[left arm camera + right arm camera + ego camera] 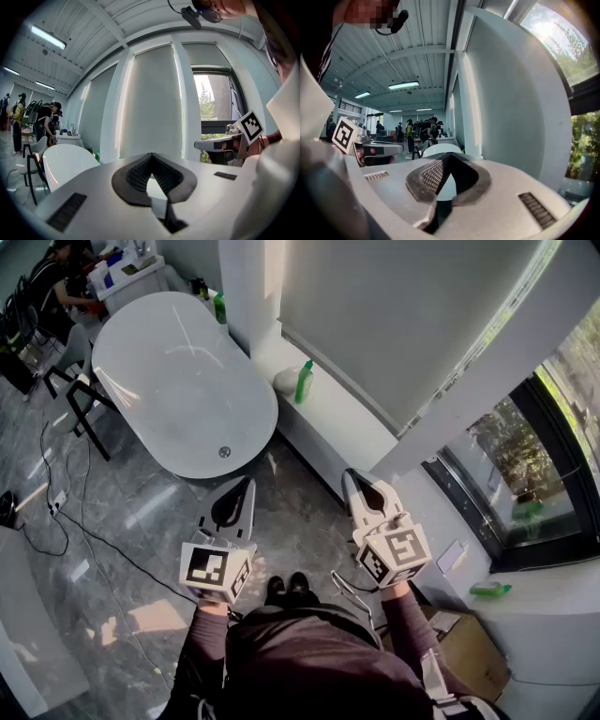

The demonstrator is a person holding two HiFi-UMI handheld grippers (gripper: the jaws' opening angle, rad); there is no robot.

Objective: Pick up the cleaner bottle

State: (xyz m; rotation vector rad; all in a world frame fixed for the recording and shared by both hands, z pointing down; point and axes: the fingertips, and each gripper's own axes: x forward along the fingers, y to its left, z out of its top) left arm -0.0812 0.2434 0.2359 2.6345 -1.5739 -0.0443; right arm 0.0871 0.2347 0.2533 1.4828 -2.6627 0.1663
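Cleaner bottle (304, 381): green, upright, on the white ledge (349, 430) that runs along the wall under the blind. It stands close to the ledge's front edge, just beside a pale rounded item that cannot be identified. The near end of the bathtub (265, 414) lies just to its left, with a narrow gap between tub rim and ledge.

Left tongs (249, 482): jaws fully closed, tips together, nothing between them. They are held level over the floor (141, 512), pointing toward the near end of the tub, well apart from the bottle.

Right tongs (352, 474): tips also meet, and nothing is gripped. They point toward the base of the ledge, nearer the bottle than the left pair but not touching anything.

Clearances: the grey marble floor between the person's shoes (289, 587) and the tub is open. A cable (94, 532) crosses the floor to the person's left. A black-legged chair (80, 381) stands against the tub's left side. A cardboard box (473, 652) sits on the floor at the right, below the window sill, where a second green bottle (490, 589) lies on its side. A third green bottle (219, 307) stands by the column at the tub's far end.

In the left gripper view the closed left pair (151, 157) faces the blind and window; the right gripper view shows its pair (449, 157) closed, facing down the room.
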